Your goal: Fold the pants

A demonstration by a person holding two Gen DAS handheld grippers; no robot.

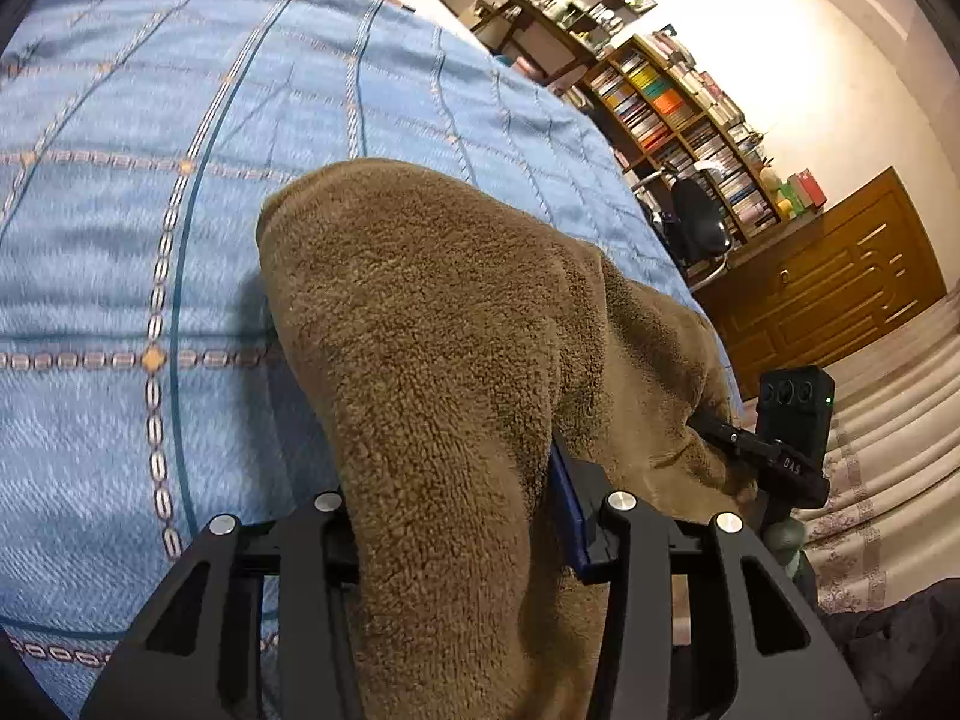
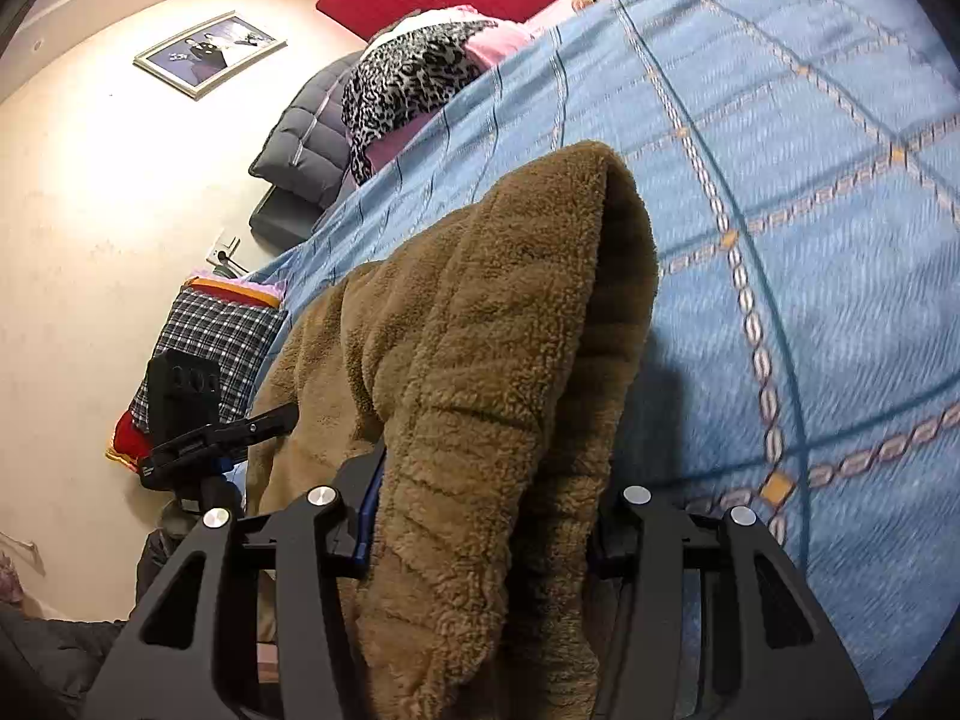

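Pants [image 1: 432,360]: brown fleece, bunched and lifted off a blue plaid bedspread [image 1: 150,210], draped forward over both grippers; the far end folds over into a rounded hump that casts a shadow on the cloth below.

Bedspread: covers the whole bed, broad open cloth to the left and far side in the left wrist view, and to the right and far side in the right wrist view [image 2: 810,210]. Its right edge runs beside a bookshelf [image 1: 678,108] and a wooden cabinet [image 1: 828,276]; striped floor or bedding lies near right, which of the two cannot be told.

Left gripper [image 1: 456,516]: fingers closed on a thick fold of the fleece, which hides the fingertips. In the right wrist view it shows at near left [image 2: 264,420], clamped on the fabric's left edge.

Right gripper [image 2: 480,510]: fingers closed on the fleece, with the blue finger pads [image 2: 369,516] pressed against the cloth. In the left wrist view it shows at near right [image 1: 714,429], biting the fabric's right edge.

Far items: leopard-print cloth [image 2: 408,78], grey padded cushion [image 2: 306,144], framed picture [image 2: 207,54], checked bundle [image 2: 210,336].

Writing: "DAS" on the right gripper's body [image 1: 792,468].
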